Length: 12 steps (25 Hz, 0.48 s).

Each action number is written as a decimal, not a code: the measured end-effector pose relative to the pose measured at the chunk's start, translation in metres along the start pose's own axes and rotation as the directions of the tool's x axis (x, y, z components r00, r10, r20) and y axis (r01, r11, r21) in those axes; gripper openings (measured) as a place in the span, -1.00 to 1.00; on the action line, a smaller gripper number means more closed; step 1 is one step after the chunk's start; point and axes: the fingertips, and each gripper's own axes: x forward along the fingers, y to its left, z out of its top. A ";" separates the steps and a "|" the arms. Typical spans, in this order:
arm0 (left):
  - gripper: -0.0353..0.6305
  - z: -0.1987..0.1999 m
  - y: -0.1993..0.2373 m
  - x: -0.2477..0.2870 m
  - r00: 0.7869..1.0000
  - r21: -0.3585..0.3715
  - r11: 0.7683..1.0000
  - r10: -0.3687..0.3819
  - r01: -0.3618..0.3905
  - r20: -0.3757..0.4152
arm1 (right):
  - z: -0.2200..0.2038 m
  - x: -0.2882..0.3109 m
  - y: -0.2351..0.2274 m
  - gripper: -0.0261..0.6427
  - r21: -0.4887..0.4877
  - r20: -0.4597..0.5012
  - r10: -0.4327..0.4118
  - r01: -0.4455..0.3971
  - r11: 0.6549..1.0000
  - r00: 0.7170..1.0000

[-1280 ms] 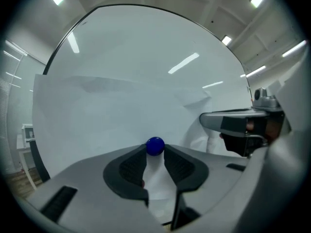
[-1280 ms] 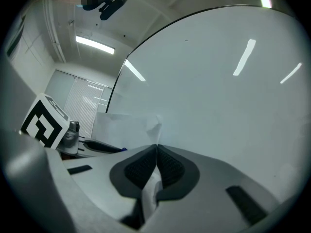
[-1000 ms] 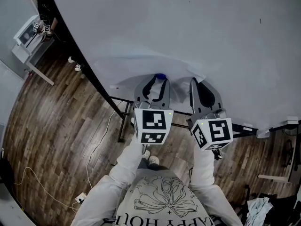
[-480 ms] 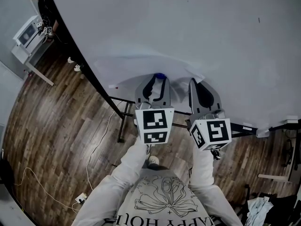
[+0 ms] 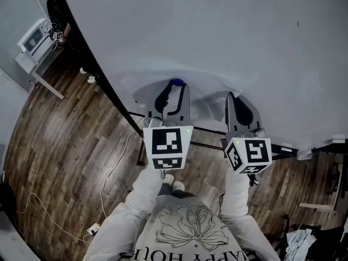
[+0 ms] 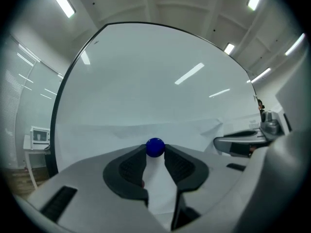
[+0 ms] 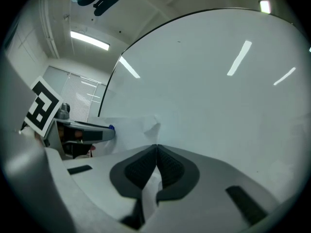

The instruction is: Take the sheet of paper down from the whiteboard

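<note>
A white sheet of paper [image 5: 205, 98] lies against the big whiteboard [image 5: 228, 26], its wrinkled top edge showing. My left gripper [image 5: 175, 87] is shut on a round blue magnet [image 5: 175, 82], pinched between its fingertips at the sheet's upper part. The left gripper view has the magnet [image 6: 155, 147] between the pads of that gripper [image 6: 155, 153], with the paper [image 6: 97, 139] behind. To the right, my right gripper [image 5: 233, 97] is shut on the sheet's right edge. The right gripper view shows its jaws [image 7: 156, 148] pressed together with paper [image 7: 127, 130] running between them, the corner curling off the board.
The whiteboard stands on a black frame [image 5: 132, 125] over a wooden floor [image 5: 65, 140]. A small white table with a device [image 5: 32, 41] and a person [image 5: 54, 10] are at the far upper left. A cable [image 5: 109, 181] trails on the floor.
My left gripper has risen up the board and shifted slightly left, carrying the blue magnet. The right gripper has stayed about where it was, still closed on the paper.
</note>
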 end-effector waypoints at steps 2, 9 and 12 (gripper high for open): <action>-0.55 0.011 0.006 -0.003 1.000 0.006 1.000 0.003 -0.003 0.019 | -0.002 -0.003 -0.003 -0.91 -0.005 -0.007 -0.012 0.012 1.000 1.000; -0.55 0.033 0.014 -0.003 0.999 -0.001 1.000 0.003 -0.003 0.051 | -0.014 -0.020 -0.017 -0.91 -0.014 -0.046 -0.057 0.057 0.998 0.997; -0.55 0.036 0.018 0.000 0.999 -0.011 1.000 -0.001 0.002 0.050 | -0.018 -0.026 -0.024 -0.91 -0.015 -0.058 -0.078 0.077 0.997 0.995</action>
